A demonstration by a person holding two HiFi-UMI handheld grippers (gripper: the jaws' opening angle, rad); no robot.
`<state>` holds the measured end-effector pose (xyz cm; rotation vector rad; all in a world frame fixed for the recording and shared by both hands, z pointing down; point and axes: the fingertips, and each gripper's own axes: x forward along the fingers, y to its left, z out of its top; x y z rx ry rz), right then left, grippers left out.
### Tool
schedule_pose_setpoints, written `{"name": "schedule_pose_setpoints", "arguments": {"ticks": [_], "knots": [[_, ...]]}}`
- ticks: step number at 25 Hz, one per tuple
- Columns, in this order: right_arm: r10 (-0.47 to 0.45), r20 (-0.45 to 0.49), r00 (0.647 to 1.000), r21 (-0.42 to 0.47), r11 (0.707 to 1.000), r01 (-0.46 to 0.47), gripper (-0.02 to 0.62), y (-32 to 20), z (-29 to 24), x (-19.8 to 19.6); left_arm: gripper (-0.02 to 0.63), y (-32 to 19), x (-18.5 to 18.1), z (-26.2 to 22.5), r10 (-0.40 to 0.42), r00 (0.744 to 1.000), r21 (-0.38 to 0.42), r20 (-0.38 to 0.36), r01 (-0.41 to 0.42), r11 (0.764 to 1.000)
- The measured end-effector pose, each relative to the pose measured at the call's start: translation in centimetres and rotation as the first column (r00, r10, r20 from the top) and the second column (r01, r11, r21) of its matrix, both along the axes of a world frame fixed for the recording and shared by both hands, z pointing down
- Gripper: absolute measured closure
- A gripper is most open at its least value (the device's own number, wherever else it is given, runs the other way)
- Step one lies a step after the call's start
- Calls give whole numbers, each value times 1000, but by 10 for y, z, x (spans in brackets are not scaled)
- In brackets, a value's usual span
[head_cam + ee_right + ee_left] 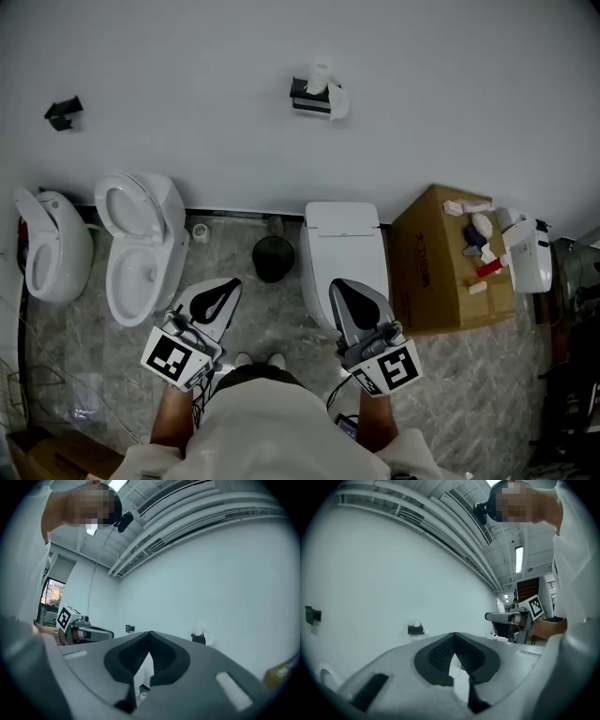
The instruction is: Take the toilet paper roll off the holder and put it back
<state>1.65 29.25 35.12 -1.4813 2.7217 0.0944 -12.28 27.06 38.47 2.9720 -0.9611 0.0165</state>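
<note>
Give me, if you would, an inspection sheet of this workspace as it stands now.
Surface: grey marbled floor below a plain white wall.
Job's things: toilet paper roll sits on its black holder on the wall, untouched.
Clutter: cardboard box with small items on top; black bin on the floor.
Grippers: left gripper and right gripper both shut, empty, held low and well short of the roll.
Cables: what look like thin wires on the floor at left.
Surroundings: closed toilet, open toilet, third toilet; second holder, empty.
</note>
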Motion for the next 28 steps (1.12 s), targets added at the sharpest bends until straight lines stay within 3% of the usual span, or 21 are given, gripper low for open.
{"name": "schedule_pose_setpoints", "arguments": {"ticks": [28], "knots": [[7,33,999,-4,1000,-7,588,-2,1,8,604,0,9,1,8,1000,-2,-11,-8,1000]]}}
